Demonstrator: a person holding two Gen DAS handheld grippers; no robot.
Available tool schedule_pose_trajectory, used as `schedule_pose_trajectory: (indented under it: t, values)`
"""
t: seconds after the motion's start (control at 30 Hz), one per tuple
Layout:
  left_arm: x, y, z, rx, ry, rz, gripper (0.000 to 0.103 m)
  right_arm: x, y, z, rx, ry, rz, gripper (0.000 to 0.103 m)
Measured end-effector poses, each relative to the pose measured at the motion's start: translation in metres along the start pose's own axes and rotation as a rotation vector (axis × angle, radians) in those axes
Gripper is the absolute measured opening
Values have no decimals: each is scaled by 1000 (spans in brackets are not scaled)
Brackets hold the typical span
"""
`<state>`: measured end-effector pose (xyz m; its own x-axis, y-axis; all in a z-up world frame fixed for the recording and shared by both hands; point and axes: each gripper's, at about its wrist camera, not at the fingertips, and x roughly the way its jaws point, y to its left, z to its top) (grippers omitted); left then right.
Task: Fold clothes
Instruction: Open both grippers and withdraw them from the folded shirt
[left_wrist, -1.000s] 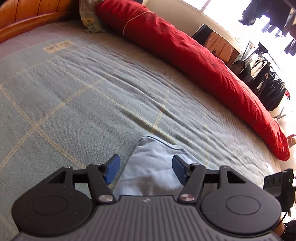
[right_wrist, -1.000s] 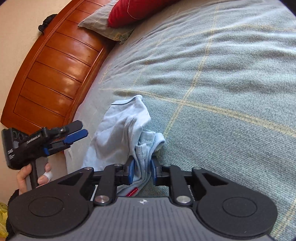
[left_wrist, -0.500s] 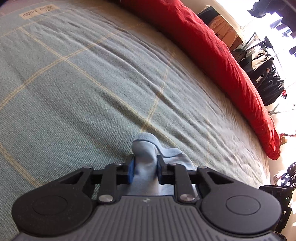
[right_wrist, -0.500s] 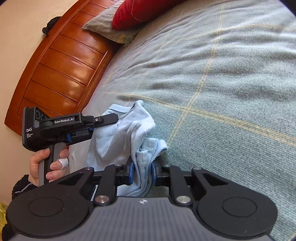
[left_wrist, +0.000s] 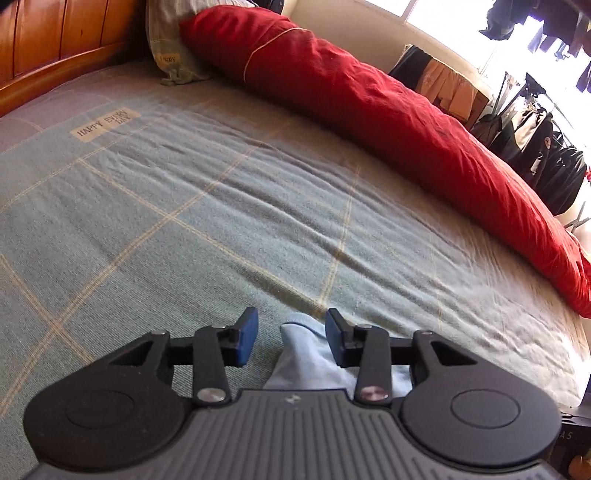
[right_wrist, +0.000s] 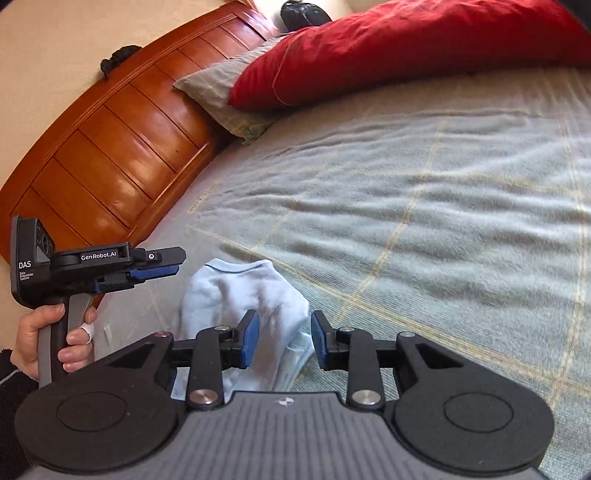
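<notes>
The bed cover (left_wrist: 221, 206) carries a patch reading "HAPPY EVERY DAY" (left_wrist: 105, 123); the left hand-held gripper (right_wrist: 155, 267) reads "GenRobot.AI" and "DAS". Both the left and the right hand-held gripper (right_wrist: 282, 341), clamped on the light blue garment (right_wrist: 236, 291) 0.5 s ago, now stand open with blue pads apart, and the garment lies bunched on the bed below them

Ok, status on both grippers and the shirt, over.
Left gripper open, right gripper open. Light blue shirt bunched on bedspread, unheld. Nothing in the way.

Bed (left_wrist: 221, 206): garment (right_wrist: 240, 291), red duvet (left_wrist: 388, 110), perhaps pillow (right_wrist: 218, 92).
</notes>
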<state>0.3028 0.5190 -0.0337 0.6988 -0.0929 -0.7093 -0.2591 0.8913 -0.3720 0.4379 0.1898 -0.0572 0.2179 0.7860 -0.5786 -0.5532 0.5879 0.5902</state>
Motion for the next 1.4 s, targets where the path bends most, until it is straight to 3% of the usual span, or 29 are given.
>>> schedule_pose_trajectory:
  t: [0.07, 0.1, 0.17, 0.23, 0.3, 0.33, 0.47, 0.6, 0.7, 0.8, 0.87, 1.0, 1.1, 1.17, 1.3, 1.4]
  values:
    - [-1, -9, -6, 26, 47, -109, 49, 4, 2, 1, -17, 12, 3, 34]
    - [-1, -13, -10, 29, 74, -168, 57, 6, 2, 1, -26, 18, 5, 32]
    - [5, -15, -19, 15, 103, -204, 62, 11, 4, 1, -43, 31, 8, 31]
    - [21, -10, -25, 3, 119, -132, 62, 15, 6, 2, -60, 43, 11, 30]
    - [38, -1, -28, -28, 125, -66, 59, 19, 7, 3, -78, 55, 14, 18]
    - [42, 1, -27, -49, 106, -65, 60, 21, 8, 3, -86, 61, 15, 12]
    - [39, -1, -17, -82, 46, -66, 59, 23, 15, 4, -133, 72, 24, 13]
    - [28, -13, -17, -29, 41, -122, 65, 12, 33, 6, -212, 36, 70, 17]
    - [36, -17, -22, -21, 71, -142, 68, 24, 40, 6, -209, 68, 85, 18]
    - [58, -16, -26, -21, 88, -54, 67, 33, 32, -1, -177, 109, 25, 21]
    - [58, -15, -24, -55, 84, -43, 67, 23, 27, -5, -145, 109, 36, 21]
    - [25, -36, -23, 27, 78, -11, 67, -5, 39, -9, -182, 113, 77, 25]
    - [-12, -49, -34, 119, 77, 61, 69, -19, 66, -18, -270, 132, 142, 25]
    - [-33, -50, -47, 154, 79, 87, 70, -21, 86, -29, -343, 146, 173, 28]
    - [-66, -45, -83, 197, 96, 135, 71, -5, 114, -60, -484, 201, 132, 28]
    - [-83, -37, -120, 222, 110, 170, 71, 14, 102, -79, -470, 264, 70, 28]
